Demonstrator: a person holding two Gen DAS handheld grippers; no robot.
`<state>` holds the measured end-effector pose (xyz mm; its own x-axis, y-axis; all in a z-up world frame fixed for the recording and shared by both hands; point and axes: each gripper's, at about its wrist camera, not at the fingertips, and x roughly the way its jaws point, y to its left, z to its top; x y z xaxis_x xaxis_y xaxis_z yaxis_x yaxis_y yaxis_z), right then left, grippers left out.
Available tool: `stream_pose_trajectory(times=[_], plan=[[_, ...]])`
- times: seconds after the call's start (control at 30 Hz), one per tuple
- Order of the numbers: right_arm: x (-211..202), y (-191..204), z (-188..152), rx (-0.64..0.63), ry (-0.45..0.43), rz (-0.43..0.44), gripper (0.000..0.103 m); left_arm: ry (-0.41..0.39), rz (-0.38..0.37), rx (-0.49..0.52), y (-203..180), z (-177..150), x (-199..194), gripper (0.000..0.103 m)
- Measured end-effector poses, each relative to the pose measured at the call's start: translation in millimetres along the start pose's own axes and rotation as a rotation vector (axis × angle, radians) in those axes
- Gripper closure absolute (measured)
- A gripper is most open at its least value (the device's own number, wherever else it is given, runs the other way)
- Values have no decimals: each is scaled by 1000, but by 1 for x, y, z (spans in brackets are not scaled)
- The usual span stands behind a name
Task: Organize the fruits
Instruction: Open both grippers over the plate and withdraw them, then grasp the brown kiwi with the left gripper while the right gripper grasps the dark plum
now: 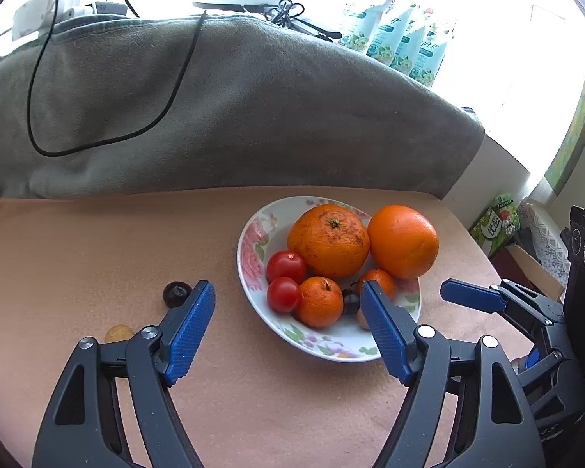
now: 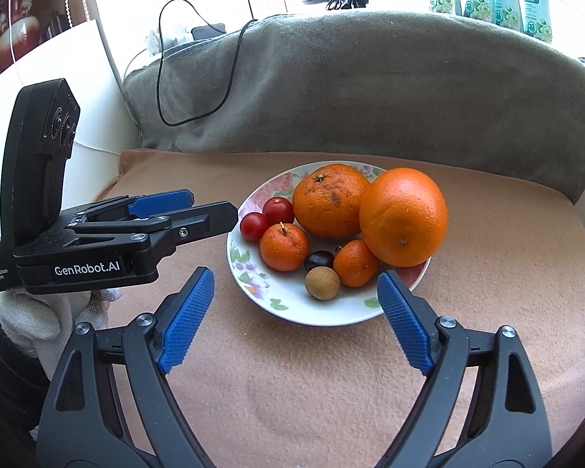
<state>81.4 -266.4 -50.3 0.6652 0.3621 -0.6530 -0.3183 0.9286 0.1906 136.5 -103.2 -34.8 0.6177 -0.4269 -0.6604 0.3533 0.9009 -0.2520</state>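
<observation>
A floral plate [image 1: 253,265] [image 2: 331,312] on the pink cloth holds two large oranges [image 1: 328,240] [image 2: 403,216], two small tangerines [image 1: 319,301] [image 2: 284,247], two cherry tomatoes [image 1: 286,266] [image 2: 253,226], a dark fruit [image 2: 319,260] and a tan round fruit [image 2: 322,282]. Another dark fruit [image 1: 176,293] and a tan fruit [image 1: 118,333] lie on the cloth left of the plate. My left gripper [image 1: 288,327] is open and empty just in front of the plate. My right gripper [image 2: 296,319] is open and empty over the plate's near rim.
A grey blanket [image 1: 214,109] with a black cable [image 1: 39,124] rises behind the cloth. Wipe packs [image 1: 394,35] stand at the bright window. Boxes [image 1: 495,226] sit past the right edge. The right gripper shows in the left wrist view [image 1: 472,296].
</observation>
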Motion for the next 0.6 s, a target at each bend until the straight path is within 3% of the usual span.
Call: stream_pose_trajectory(times=[0.6], plan=[[-3,9,20,-3,-24,40,14,-37,76,-37,39,-22,-35,26]])
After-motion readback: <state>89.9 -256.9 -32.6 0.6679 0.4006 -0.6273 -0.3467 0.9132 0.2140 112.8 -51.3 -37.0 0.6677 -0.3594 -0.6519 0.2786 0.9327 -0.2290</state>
